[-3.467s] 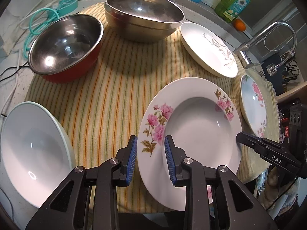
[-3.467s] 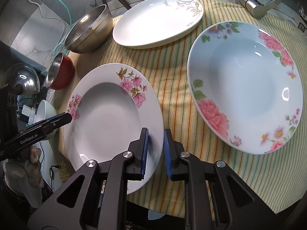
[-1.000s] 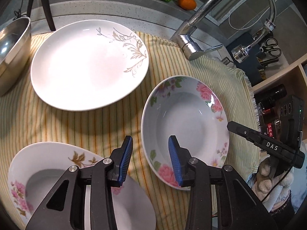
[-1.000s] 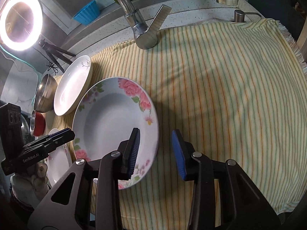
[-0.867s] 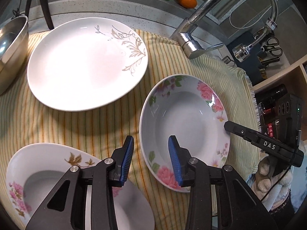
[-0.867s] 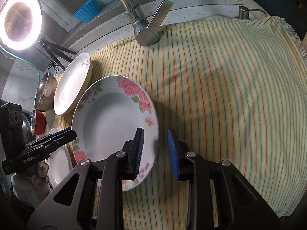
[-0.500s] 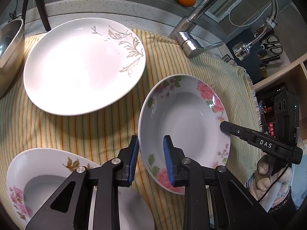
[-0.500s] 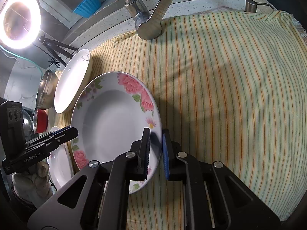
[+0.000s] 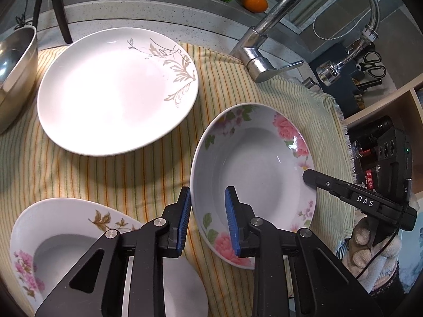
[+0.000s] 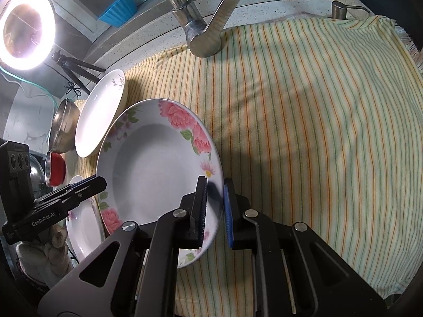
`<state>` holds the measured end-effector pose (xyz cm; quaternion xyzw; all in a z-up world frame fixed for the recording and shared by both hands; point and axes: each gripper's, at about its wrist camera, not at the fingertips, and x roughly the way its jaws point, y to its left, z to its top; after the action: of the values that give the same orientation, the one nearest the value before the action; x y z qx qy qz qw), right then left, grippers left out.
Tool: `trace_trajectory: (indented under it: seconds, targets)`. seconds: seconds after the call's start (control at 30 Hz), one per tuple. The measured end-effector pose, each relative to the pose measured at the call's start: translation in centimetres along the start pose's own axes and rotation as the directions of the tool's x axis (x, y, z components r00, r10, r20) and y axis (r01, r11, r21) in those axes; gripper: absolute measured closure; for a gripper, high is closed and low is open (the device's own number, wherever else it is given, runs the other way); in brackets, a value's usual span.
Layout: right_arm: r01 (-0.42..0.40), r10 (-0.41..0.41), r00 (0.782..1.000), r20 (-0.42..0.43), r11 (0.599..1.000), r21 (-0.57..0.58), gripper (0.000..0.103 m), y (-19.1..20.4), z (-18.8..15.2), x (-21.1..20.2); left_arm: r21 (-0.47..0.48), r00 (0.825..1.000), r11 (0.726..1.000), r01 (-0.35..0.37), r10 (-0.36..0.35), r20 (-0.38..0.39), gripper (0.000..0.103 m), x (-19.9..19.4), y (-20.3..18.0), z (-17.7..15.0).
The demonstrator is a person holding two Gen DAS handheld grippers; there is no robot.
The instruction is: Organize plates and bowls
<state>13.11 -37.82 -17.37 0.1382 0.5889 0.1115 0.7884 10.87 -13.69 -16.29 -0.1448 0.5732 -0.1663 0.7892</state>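
Plates and bowls sit on a striped cloth (image 9: 127, 174) that covers the worktop by the tap (image 9: 267, 60). Far left is a steel bowl (image 9: 15, 68), then a big white plate with grey leaves (image 9: 111, 89), and below it a deep plate with small pink flowers (image 9: 53, 240). The step in hand looks like picking up the rose plate (image 9: 259, 163), which lies to the right of these, near the cloth's edge. The left hand-held gripper (image 9: 207, 222) has its two blue pads almost closed on the plate's left rim, one pad outside and one inside. The right hand-held gripper (image 10: 214, 206) is squeezed nearly all the way shut on the opposite rim of the same plate. So both hands have hold of this one plate, and it seems to rest on the cloth or just above it. Next, I think, both hands must lift together and stay level, then carry the plate left to stack it on another plate, maybe the small-flower one. One hand going faster could tip it or make it slip.
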Motion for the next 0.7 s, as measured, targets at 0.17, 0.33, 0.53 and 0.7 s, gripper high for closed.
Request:
trace_trajectory:
  seconds: [0.17, 0.33, 0.53, 0.7]
  targets:
    - [-0.005, 0.005, 1.0, 0.013, 1.0, 0.004, 0.091, 0.4, -0.3, -0.9, 0.006, 1.0, 1.0, 0.008, -0.008, 0.015, 0.079, -1.2, 0.0, 0.0]
    - [-0.015, 0.015, 1.0, 0.024, 1.0, -0.002, 0.091, 1.6, -0.7, -2.0, 0.005, 0.999, 1.0, 0.015, -0.015, 0.037, 0.079, -2.8, 0.4, -0.3]
    - [-0.04, 0.041, 0.999, 0.032, 0.999, -0.021, 0.091, 4.1, -1.6, -3.2, -0.009, 0.999, 1.0, 0.013, -0.013, 0.049, 0.079, -5.0, 2.2, -1.4]
    - [-0.061, 0.062, 0.998, 0.014, 0.997, -0.055, 0.091, 7.0, -2.6, -3.0, -0.034, 0.998, 0.999, -0.004, 0.006, 0.067, 0.079, -7.0, 4.4, -2.5]
